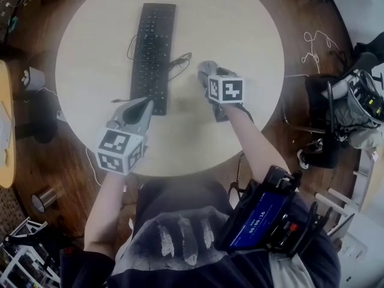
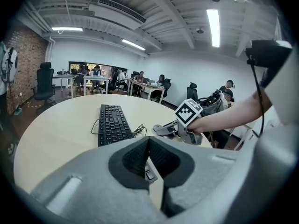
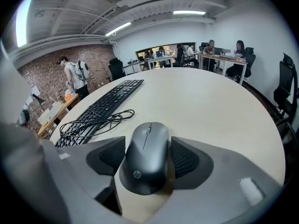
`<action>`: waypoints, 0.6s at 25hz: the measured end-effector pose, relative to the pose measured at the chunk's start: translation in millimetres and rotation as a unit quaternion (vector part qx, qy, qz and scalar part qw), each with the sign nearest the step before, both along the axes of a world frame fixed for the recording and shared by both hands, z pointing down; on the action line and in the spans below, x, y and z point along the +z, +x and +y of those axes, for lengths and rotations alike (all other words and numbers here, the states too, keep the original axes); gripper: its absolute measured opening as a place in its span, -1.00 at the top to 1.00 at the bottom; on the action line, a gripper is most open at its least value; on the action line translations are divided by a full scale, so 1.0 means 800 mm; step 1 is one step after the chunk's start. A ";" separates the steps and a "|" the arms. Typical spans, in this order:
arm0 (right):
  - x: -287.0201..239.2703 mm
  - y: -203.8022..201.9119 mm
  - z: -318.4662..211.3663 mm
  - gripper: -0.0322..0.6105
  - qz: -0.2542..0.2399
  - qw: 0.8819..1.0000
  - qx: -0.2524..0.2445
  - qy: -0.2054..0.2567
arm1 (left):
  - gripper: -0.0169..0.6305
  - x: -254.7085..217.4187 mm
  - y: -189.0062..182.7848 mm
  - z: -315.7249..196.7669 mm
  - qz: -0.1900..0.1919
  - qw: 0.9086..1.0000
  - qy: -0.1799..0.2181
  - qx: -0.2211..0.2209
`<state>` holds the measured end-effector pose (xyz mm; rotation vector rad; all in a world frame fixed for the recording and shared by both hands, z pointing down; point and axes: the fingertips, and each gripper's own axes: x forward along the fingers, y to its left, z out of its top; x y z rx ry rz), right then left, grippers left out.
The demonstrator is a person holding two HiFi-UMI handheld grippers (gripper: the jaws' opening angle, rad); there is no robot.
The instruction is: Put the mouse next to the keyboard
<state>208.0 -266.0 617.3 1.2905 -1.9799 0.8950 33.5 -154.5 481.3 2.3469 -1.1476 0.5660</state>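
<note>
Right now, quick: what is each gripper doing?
Left gripper: closed, holding nothing.
Right gripper: open, with the mouse lying on the table between its jaws, not gripped.

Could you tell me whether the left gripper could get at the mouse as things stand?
Probably not. The right gripper straddles the mouse, with an open jaw on either side, so both flanks are blocked. The left gripper is shut and sits at the keyboard's near end. The right one would likely have to clear first.

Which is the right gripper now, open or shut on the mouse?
Open: the jaws of the right gripper stand slightly clear of the mouse, which lies flat on the table between them.
</note>
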 end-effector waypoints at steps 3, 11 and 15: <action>-0.008 -0.002 0.002 -0.07 -0.035 0.999 0.009 -0.001 | 0.95 -0.008 0.001 -0.001 -0.004 1.000 0.008 -0.001; -0.083 0.028 -0.004 0.15 -0.079 0.993 0.004 0.084 | 0.95 -0.031 -0.006 -0.006 -0.013 0.999 0.035 -0.021; -0.137 0.017 0.026 0.90 -0.213 0.974 -0.023 0.073 | 0.95 -0.045 0.003 0.001 -0.016 0.998 0.048 -0.021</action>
